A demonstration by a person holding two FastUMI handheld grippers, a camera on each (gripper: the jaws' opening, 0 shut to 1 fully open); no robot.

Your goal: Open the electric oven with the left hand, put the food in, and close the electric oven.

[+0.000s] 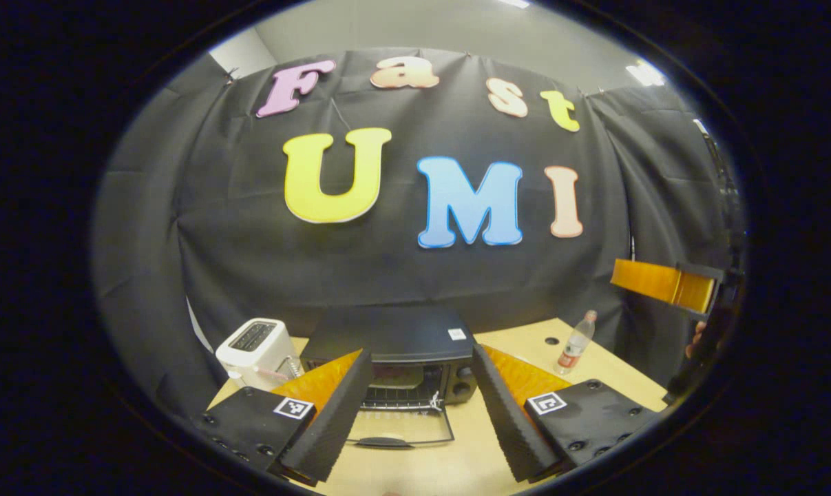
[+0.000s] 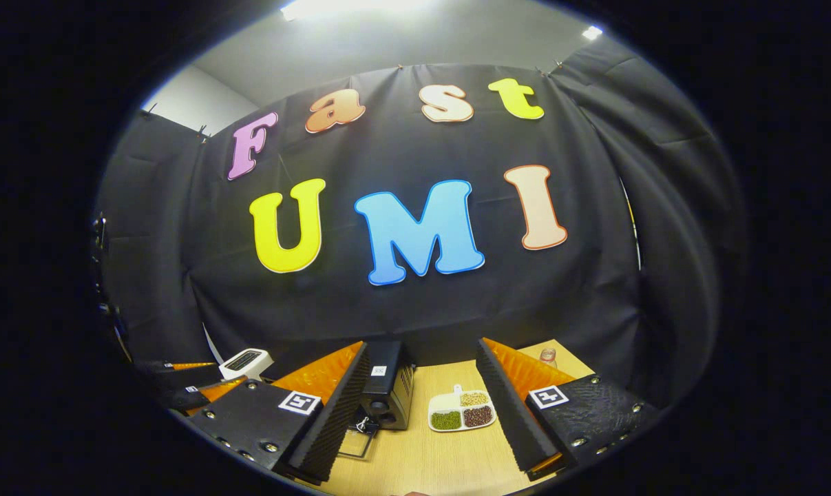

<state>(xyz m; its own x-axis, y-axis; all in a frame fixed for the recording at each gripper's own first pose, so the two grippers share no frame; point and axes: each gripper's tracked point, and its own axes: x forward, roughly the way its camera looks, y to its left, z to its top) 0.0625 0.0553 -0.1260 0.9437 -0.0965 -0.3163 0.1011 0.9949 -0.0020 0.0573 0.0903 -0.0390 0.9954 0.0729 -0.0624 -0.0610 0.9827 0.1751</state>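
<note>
Oven (image 1: 415,358) sits bottom centre of the left gripper view, door (image 1: 401,430) dropped flat onto the worktop (image 1: 525,344). Your left gripper (image 1: 422,420) hangs before it, fingers spread, holding nothing. Toaster (image 1: 257,351) just left; bottle (image 1: 575,343) right. Food tray (image 2: 462,411) lies bottom centre of the right gripper view, between your right gripper's (image 2: 422,420) parted fingers, untouched.

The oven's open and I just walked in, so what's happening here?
A person is working with a hand-held gripper in each hand. The electric oven on the wooden table has its door folded down. The left hand-held gripper hangs open in front of it, holding nothing. The right hand-held gripper is open above the food tray, which sits beside the oven.
</note>
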